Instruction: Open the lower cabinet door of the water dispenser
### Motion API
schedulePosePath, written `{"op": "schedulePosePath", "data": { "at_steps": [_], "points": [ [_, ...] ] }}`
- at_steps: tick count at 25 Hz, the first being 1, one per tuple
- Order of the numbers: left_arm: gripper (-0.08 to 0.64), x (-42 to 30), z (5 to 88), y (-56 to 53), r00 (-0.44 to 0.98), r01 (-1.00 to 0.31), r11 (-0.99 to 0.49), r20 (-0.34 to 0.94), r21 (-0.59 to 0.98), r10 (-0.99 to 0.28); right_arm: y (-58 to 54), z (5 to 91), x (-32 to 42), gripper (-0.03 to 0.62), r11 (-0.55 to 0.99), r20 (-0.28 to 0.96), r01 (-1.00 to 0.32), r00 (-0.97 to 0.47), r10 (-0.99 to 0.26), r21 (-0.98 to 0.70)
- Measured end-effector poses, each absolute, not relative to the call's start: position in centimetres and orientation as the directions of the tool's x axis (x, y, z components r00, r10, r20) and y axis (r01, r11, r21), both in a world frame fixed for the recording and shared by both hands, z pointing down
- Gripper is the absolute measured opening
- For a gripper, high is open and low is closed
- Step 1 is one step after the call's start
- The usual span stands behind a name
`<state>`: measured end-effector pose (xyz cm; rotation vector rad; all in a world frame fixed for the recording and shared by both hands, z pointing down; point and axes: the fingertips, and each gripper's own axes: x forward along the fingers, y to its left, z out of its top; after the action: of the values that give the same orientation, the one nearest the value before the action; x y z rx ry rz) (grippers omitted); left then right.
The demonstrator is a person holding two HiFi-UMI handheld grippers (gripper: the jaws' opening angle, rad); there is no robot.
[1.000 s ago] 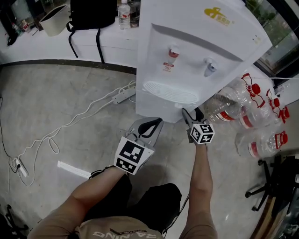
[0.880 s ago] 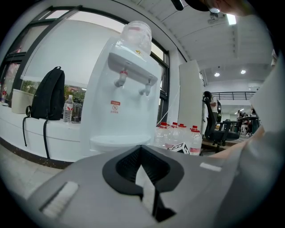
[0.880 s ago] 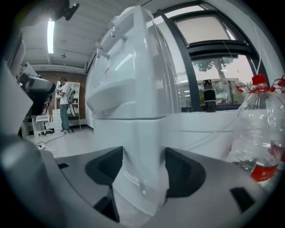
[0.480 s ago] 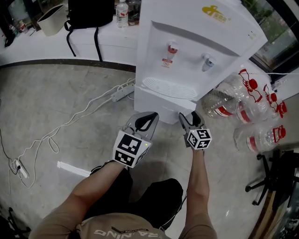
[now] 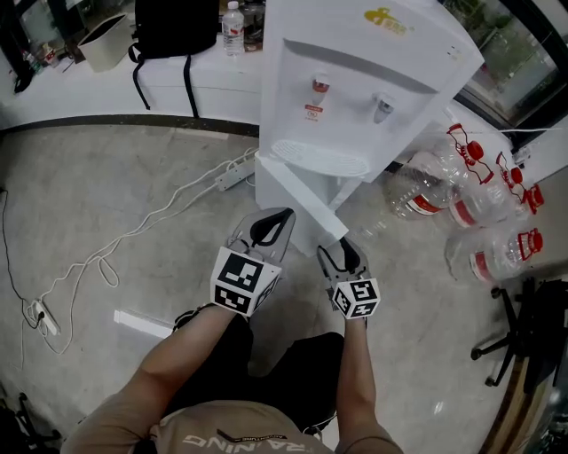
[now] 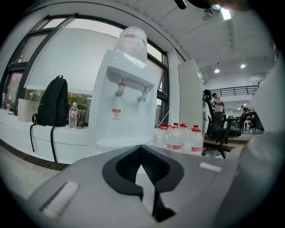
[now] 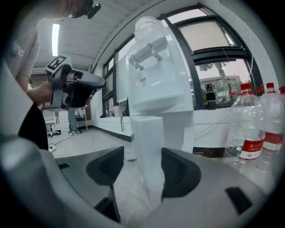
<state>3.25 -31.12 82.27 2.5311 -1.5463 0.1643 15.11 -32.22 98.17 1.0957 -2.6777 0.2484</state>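
Observation:
The white water dispenser (image 5: 355, 80) stands on the floor ahead of me. Its lower cabinet door (image 5: 302, 199) is swung out towards me, hinged at the left. My right gripper (image 5: 342, 251) is shut on the door's free edge, and the white door panel (image 7: 149, 151) runs between its black pads. My left gripper (image 5: 271, 222) hovers just left of the door, near its front face, shut with nothing in it. In the left gripper view the dispenser (image 6: 122, 116) shows beyond the closed pads (image 6: 129, 162).
Several large water bottles (image 5: 479, 204) lie on the floor right of the dispenser. A power strip with a white cable (image 5: 232, 177) trails to the left. A black backpack (image 5: 173, 27) hangs on the ledge behind. An office chair base (image 5: 524, 337) stands at the far right.
My right gripper has drawn back towards me with the door's edge in it, and the lower door has swung from nearly closed to well open. The left gripper has barely moved.

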Motion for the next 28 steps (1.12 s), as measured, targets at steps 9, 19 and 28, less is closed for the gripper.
{"op": "schedulePosePath", "data": {
  "at_steps": [9, 19, 28],
  "points": [
    [0.008, 2.3, 81.2, -29.6, 0.402, -0.915, -0.392, 0.169, 0.092, -0.9, -25.8, 97.8, 10.2, 0.261, 0.687, 0.316, -0.702, -0.706, -0.634, -0.189],
    [0.008, 5.2, 79.4, -27.8, 0.406, -0.912, -0.409, 0.121, -0.004, -0.906, -21.5, 97.5, 5.5, 0.259, 0.751, 0.306, -0.615, -0.782, -0.543, -0.239],
    [0.008, 5.4, 79.9, -28.8, 0.404, -0.915, -0.402, 0.143, 0.038, -0.904, -22.0, 96.0, 9.3, 0.012, 0.699, 0.333, -0.687, -0.718, -0.612, -0.196]
  ]
}}
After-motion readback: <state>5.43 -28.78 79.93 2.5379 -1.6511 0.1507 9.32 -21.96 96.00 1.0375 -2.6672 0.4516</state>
